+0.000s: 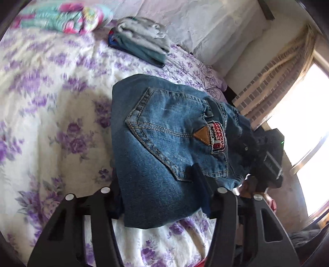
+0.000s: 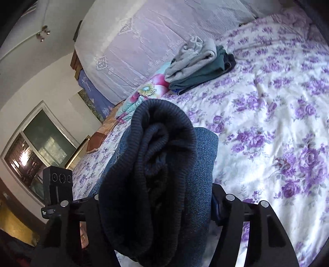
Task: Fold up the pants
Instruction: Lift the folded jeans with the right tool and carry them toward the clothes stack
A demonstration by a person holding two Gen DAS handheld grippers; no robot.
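Folded blue jeans hang just above the flowered bedspread, back pocket and sewn label facing the left wrist camera. My left gripper is shut on the near folded edge, with one finger lying on top of the denim and the other mostly hidden under it. In the right wrist view the jeans fill the gap of my right gripper, with a dark ribbed knit part bunched on top. Its fingertips are buried in the fabric. Each gripper shows in the other's view, the right gripper and the left gripper.
A stack of folded clothes lies near the head of the bed, beside a bright flowered bundle. A pale covered headboard stands behind. A bright window is beyond the bed's edge.
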